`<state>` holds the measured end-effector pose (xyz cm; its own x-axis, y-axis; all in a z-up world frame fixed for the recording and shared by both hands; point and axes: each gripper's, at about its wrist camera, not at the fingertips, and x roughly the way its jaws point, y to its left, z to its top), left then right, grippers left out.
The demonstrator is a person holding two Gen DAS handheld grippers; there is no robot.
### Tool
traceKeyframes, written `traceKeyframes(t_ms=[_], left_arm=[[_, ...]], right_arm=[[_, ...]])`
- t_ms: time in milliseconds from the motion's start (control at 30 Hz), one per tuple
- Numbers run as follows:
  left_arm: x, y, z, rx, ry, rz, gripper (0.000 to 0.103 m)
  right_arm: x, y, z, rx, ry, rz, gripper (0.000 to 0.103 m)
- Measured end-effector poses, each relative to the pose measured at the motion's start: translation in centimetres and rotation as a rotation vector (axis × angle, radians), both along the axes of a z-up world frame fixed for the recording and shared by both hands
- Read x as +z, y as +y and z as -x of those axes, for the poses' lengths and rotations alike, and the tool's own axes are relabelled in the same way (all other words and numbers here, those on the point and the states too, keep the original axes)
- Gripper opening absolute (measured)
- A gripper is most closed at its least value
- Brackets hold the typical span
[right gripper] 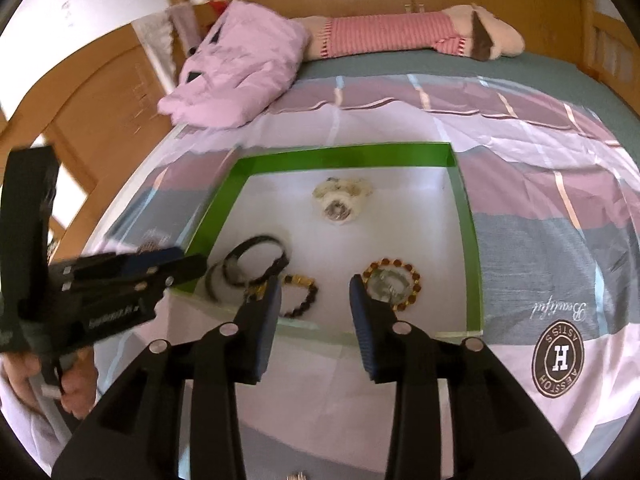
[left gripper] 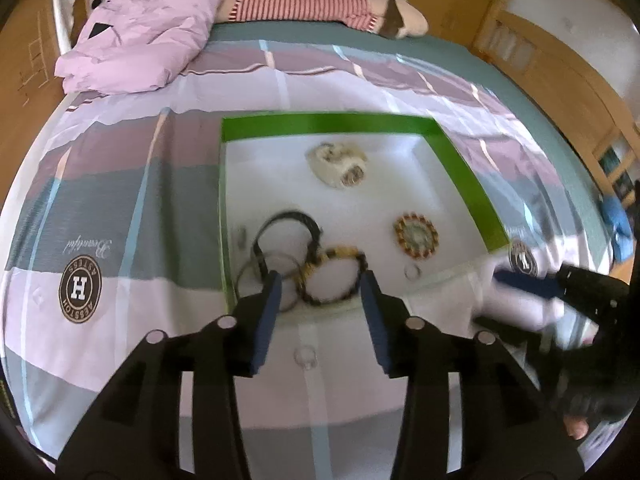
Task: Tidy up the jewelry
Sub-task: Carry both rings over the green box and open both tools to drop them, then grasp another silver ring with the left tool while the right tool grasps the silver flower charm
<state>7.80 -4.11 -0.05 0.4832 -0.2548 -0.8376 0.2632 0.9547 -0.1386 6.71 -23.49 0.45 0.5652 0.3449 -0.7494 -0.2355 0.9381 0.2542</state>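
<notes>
A shallow tray with a green rim (left gripper: pixel 328 124) (right gripper: pixel 344 154) and a white floor lies on the bed. In it are a white watch (left gripper: pixel 337 164) (right gripper: pixel 341 200), a black band (left gripper: pixel 288 222) (right gripper: pixel 256 256), a black-and-gold bead bracelet (left gripper: pixel 332 276) (right gripper: pixel 304 292), an amber bead bracelet (left gripper: pixel 416 236) (right gripper: pixel 394 284), thin hoops (left gripper: pixel 276 272) and a small ring (left gripper: pixel 412 271). My left gripper (left gripper: pixel 321 280) hovers open over the tray's near edge, above the black-and-gold bracelet, with nothing between its pads. My right gripper (right gripper: pixel 315 284) is open too, between the two bead bracelets.
A clear ring (left gripper: pixel 305 356) lies on the striped sheet just in front of the tray. A folded pink quilt (left gripper: pixel 140 36) and a striped plush toy (left gripper: pixel 304 2) lie at the bed's far end. Wooden cabinets (left gripper: pixel 560 64) flank the bed.
</notes>
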Motion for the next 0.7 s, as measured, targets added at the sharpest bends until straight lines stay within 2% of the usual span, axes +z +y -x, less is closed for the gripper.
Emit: traceKeyframes(t_ms=[33, 100, 167, 300, 433, 533, 600, 700], left_arm=[[-0.3, -0.1, 0.9, -0.02, -0.003, -0.02, 0.045], [-1.2, -0.3, 2.0, -0.035, 0.003, -0.06, 0.047], [-2.6, -0.6, 2.3, -0.035, 0.044, -0.097, 0.048], [-4.7, -1.3, 2.1, -0.023, 0.106, -0.131, 0.049], [-5.4, -1.3, 2.3, -0.022, 0.118, -0.149, 0.058], [-5.9, -1.0, 2.4, -0.014, 0.133, -0.153, 0.06], [-6.2, -0.8, 2.2, -0.007, 0.147, -0.151, 0.062], [-6.6, -0.4, 1.9, 0.004, 0.173, -0.135, 0.063]], right_arm=[[-0.2, 0.2, 0.8, 0.05, 0.03, 0.011, 0.051], [-1.0, 0.6, 2.3, 0.157, 0.108, 0.029, 0.052], [-2.3, 1.3, 4.4, 0.256, 0.163, 0.102, 0.052], [-5.5, 1.7, 7.7, 0.362, 0.242, 0.189, 0.052], [-8.5, 2.9, 10.1, 0.459, 0.306, 0.295, 0.052], [-9.9, 3.1, 9.3, 0.397, 0.318, 0.375, 0.052], [-9.4, 2.3, 7.8, 0.292, 0.28, 0.351, 0.052], [-6.9, 1.4, 6.8, 0.194, 0.172, 0.286, 0.052]])
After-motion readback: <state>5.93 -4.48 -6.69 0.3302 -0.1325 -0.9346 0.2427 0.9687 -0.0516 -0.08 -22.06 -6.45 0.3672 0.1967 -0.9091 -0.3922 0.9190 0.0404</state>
